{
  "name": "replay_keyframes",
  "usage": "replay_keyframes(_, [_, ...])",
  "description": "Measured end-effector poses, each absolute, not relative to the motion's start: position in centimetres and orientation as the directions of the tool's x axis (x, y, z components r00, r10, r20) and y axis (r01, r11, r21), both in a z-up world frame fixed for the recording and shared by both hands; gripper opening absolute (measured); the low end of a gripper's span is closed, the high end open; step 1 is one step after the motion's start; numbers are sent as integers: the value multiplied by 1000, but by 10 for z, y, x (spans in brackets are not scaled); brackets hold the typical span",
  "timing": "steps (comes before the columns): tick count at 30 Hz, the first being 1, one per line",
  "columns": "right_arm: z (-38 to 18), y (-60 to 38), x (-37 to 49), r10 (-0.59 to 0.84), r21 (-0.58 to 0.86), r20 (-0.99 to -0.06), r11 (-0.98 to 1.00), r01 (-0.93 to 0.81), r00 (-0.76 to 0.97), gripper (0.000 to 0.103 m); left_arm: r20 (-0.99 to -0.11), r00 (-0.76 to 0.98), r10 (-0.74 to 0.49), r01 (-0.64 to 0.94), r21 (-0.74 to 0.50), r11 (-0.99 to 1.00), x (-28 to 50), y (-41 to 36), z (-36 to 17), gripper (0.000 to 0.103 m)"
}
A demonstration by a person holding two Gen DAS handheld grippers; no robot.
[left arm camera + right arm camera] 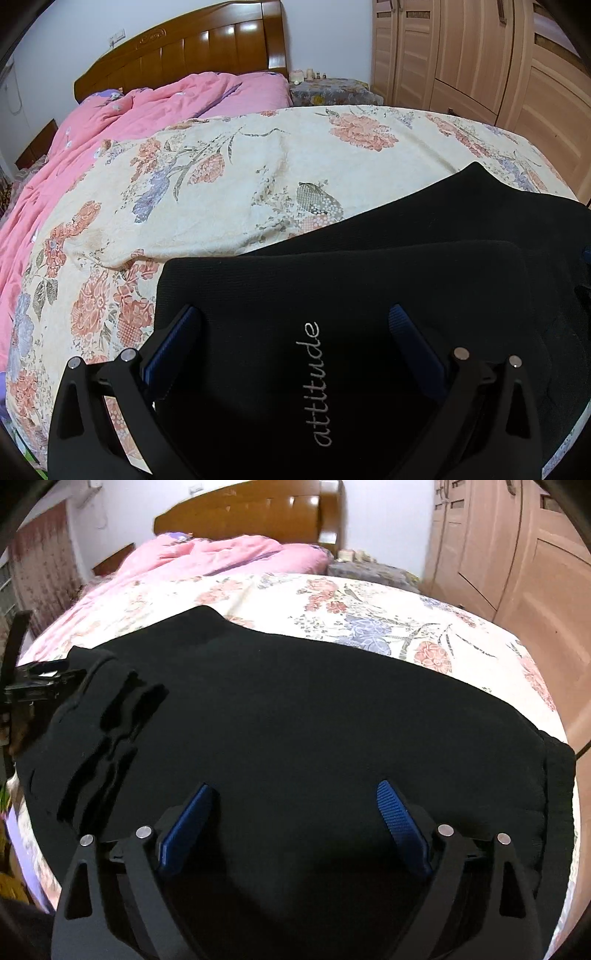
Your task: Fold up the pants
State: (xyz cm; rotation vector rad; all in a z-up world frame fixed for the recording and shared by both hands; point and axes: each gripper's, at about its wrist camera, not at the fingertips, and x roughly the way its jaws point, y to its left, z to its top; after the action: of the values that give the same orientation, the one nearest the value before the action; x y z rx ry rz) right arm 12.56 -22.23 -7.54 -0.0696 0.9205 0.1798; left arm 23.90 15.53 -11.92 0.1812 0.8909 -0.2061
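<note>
On the floral bedspread [229, 206], the black pants [369, 288] lie partly folded, spreading from 6 to 3 o'clock under your left tongs [295, 325] and filling the right view below your right tongs [295, 801]. Both pairs stand spread, pinching nothing. Pinch only the top layer and the fold may slide apart; the bunched edge at 9 o'clock could crease.

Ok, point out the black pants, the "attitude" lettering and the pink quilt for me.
black pants [314, 709]: right wrist view, middle of the flat cloth.
"attitude" lettering [316, 384]: left wrist view, middle of the word.
pink quilt [155, 103]: left wrist view, its rumpled upper part.
</note>
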Motion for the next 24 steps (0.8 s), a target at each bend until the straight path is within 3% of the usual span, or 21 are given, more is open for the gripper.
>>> replay_keyframes(8, [-73,-227,115,122,-10,-808,975,-220,577,88,-801,590,-99,240,57,969,241,156,-119,102])
replay_keyframes(11, [-60,-243,101,103,-7,-797,984,-180,596,88,-815,579,4,150,112,982,231,142,-100,97])
replay_keyframes(14, [-46,-265,80,79,-4,-756,992,-126,649,88,-706,686,-173,294,52,954,197,89,-49,102])
replay_keyframes(18, [-55,-283,68,24,-25,-764,997,-68,644,88,-728,594,-343,561,68,825,189,-33,-44,101])
replay_keyframes(22, [-51,-292,47,14,-35,-758,997,-63,652,88,-792,489,-365,686,91,722,196,-125,-77,101])
replay_keyframes(24, [-43,-320,24,107,118,-726,993,-30,680,88,-826,462,-324,699,114,706,200,-151,-99,101])
